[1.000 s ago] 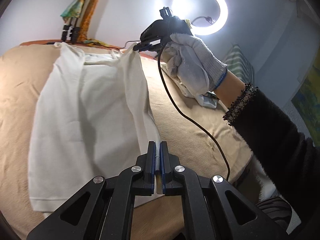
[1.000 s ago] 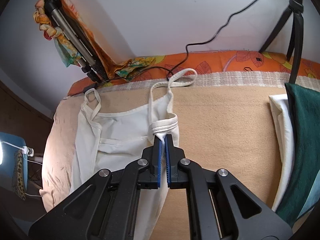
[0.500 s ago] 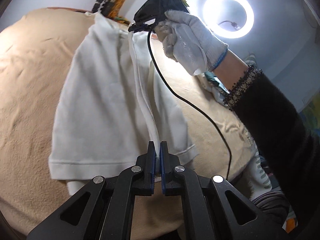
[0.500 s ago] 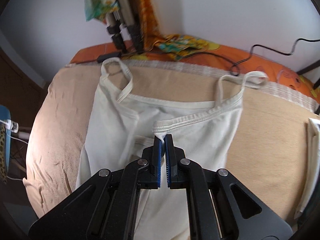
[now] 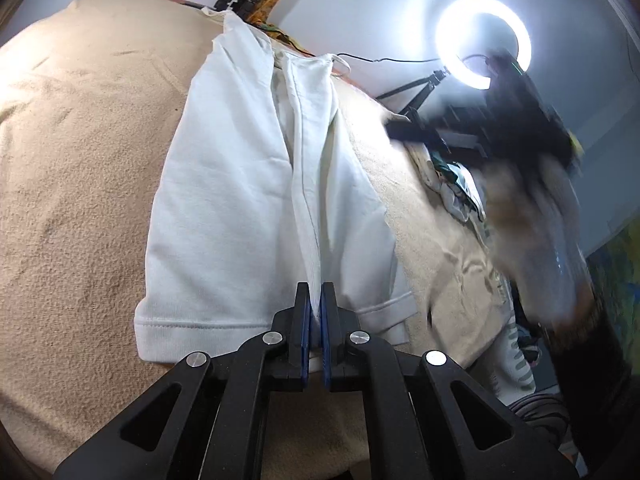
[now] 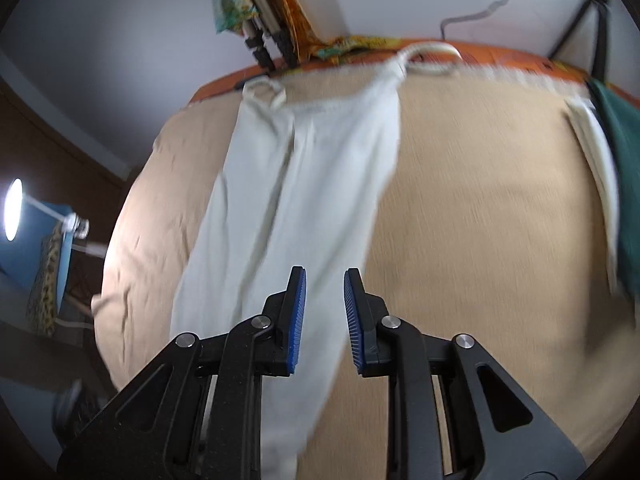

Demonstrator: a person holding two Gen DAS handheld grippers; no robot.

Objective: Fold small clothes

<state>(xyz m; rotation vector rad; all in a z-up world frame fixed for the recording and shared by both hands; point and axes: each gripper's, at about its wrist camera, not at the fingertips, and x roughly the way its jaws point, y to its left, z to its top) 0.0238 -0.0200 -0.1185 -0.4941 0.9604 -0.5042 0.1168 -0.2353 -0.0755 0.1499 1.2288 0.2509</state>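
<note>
A white strappy top lies lengthwise on the beige blanket, its right side folded over toward the middle. My left gripper is shut on the hem end of the folded edge. My right gripper is open and empty, held above the top and the blanket. In the left wrist view the right gripper is a blurred dark shape off to the right, clear of the top. The top's two straps lie at the far end.
Folded white and dark green clothes lie at the blanket's right edge. A tripod with a colourful cloth leans at the far wall. A ring light stands at the right. An orange patterned sheet edge runs along the far side.
My right gripper has let go of the top's upper corner, opened, and pulled back to the right. The folded side now lies flat on the top. My left gripper still holds the hem.
</note>
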